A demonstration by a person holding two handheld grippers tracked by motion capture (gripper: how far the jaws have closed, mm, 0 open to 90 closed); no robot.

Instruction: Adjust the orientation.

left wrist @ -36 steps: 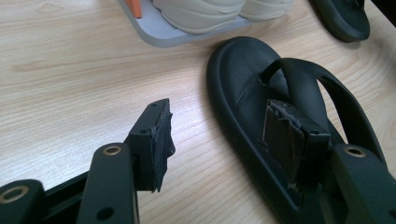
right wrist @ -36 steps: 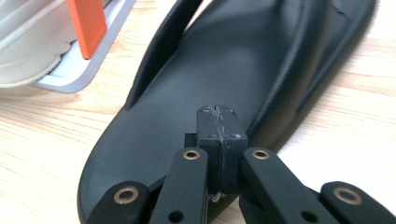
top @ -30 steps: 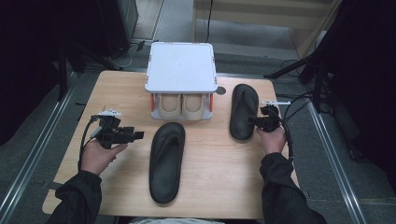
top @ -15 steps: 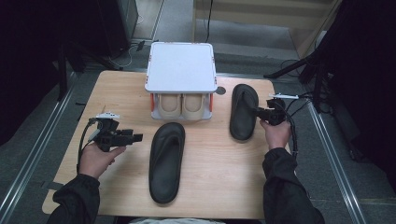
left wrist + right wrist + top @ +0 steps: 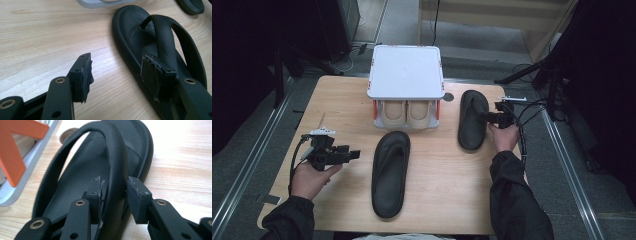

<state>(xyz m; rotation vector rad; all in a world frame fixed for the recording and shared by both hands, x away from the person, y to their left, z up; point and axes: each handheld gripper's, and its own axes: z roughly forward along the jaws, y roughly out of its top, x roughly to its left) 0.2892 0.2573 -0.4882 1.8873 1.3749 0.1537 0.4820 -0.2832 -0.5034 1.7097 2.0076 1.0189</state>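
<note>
From above, the right claw point(image 5: 490, 117) sits at the far sandal point(image 5: 472, 120) on the table point(image 5: 342, 95); the left claw point(image 5: 354, 154) hangs released. In the right gripper view its jaws, just opening, straddle the strap point(image 5: 115, 170), apparently untouching. Best withdraw straight back to avoid snagging.
</note>
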